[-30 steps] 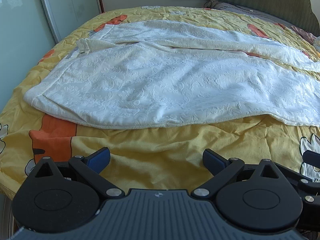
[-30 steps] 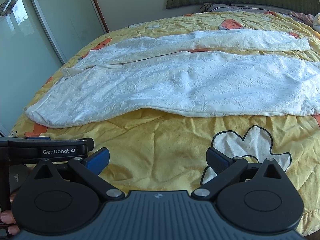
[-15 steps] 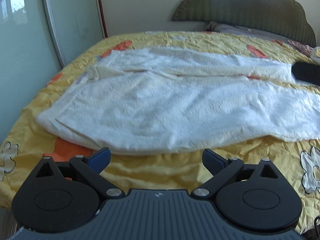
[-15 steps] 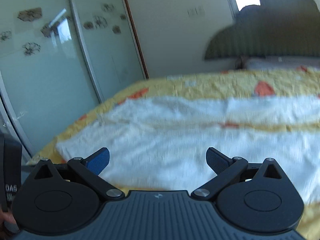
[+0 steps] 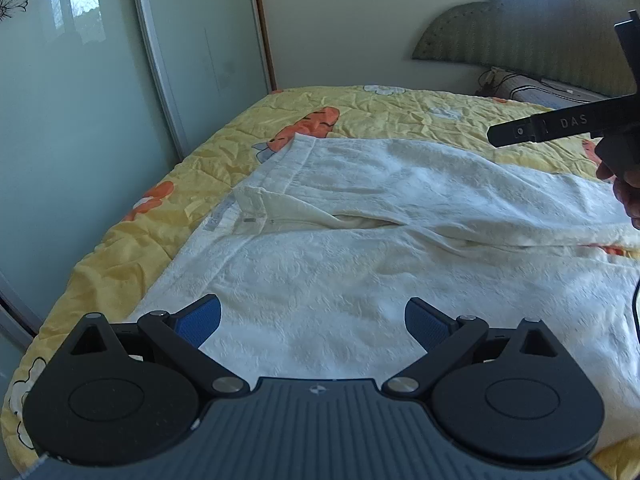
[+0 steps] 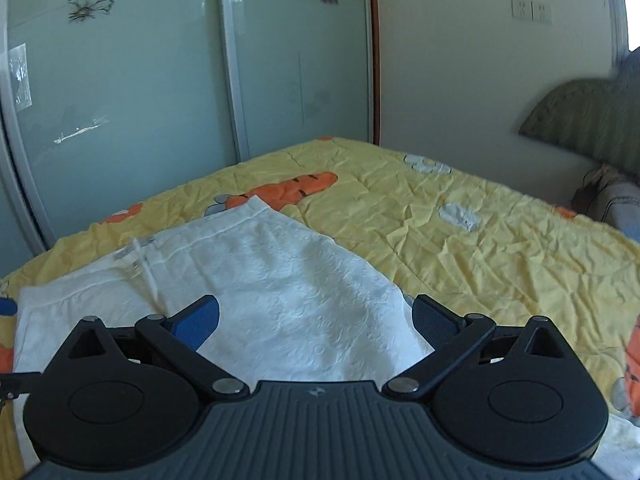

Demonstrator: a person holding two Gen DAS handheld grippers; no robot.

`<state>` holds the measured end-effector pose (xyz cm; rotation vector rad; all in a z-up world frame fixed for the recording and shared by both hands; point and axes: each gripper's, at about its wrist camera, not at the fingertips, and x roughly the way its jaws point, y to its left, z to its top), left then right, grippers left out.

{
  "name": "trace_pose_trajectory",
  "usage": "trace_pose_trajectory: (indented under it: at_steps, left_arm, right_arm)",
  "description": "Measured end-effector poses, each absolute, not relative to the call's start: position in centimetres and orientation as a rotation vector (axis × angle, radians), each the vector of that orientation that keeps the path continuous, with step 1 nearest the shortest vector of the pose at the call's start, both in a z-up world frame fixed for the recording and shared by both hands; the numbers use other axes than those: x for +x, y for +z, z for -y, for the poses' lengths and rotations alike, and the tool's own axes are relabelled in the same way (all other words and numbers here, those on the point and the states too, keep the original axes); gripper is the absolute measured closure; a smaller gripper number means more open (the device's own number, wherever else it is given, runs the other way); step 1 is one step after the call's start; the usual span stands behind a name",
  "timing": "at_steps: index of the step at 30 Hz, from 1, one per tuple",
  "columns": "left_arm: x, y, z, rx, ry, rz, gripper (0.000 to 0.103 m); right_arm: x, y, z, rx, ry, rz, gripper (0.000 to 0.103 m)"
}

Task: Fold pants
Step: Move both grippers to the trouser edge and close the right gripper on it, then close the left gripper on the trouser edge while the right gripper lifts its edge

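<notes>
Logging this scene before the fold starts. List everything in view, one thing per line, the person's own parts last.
pants: one, white, spread flat on the bed
bedspread: one, yellow with orange carrots, covers the bed
sliding doors: pale green glass, flower print, beside the bed
headboard: one, green, far end
wall sockets: two, white, on the wall
left gripper: fingers open, over the pants
right gripper: fingers open, over the pants
hand: one, right edge of the left view

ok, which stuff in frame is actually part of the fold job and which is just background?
Job:
- white pants, spread flat on the bed
- left gripper, open, over the pants
- right gripper, open, over the pants

Background:
- yellow carrot-print bedspread
- green headboard
- sliding glass doors
- wall sockets
</notes>
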<state>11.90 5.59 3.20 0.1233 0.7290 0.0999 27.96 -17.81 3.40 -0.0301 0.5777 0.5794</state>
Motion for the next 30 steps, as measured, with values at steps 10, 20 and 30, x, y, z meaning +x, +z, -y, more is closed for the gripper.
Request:
trace_pose_trajectory:
  at_steps: [10, 20, 30]
  left_arm:
    - [19.7, 2.0, -7.3, 0.089, 0.11, -0.849, 0.003]
    - [29.3, 3.1, -9.3, -0.14, 0.047, -0.841, 0.005]
    - [32.4, 3.1, -15.2, -0.706, 0.017, -0.808, 0.009]
  right_arm:
    - [41.7, -3.8, 17.6, 0.116, 0.639, -0.837, 0.042]
    - [33.6, -0.9, 12.5, -0.368, 0.659, -0.507, 0.089]
    - [17.4, -2.9, 8.0, -0.949, 0.739, -0.158, 0.09]
